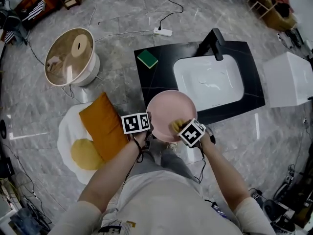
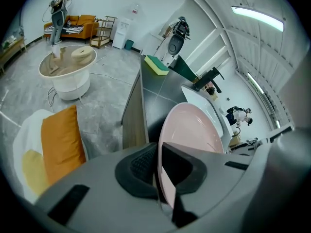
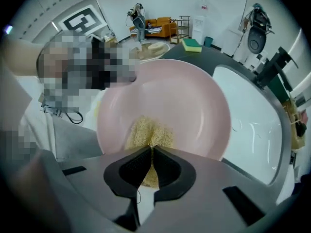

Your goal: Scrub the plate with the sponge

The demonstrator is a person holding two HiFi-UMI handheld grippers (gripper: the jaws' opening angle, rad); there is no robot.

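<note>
Pink, the plate (image 1: 168, 112) fills the centre of the head view, over the near edge of the black desk (image 1: 156, 80). The left gripper (image 1: 148, 131) has its fingers (image 2: 141, 161) clamped on the plate's lower left rim, which passes edge-on between them in the left gripper view. The right gripper (image 1: 179, 128) comes in at the plate's lower right. Its fingers (image 3: 131, 166) are closed tight on a yellow sponge (image 3: 148, 132), which bulges out past their tips and lies against the plate's inner face near the lower edge.

Just right of the plate in the head view, a white basin (image 1: 209, 82) is sunk into the desk, with a black tap (image 1: 215, 43) at its upper edge. A green sponge (image 1: 147, 58) lies near the desk's upper left corner. On the grey floor (image 1: 117, 38), lower left, an orange cushion (image 1: 102, 126) rests on a white seat. A round table (image 1: 71, 58) stands at the upper left.
</note>
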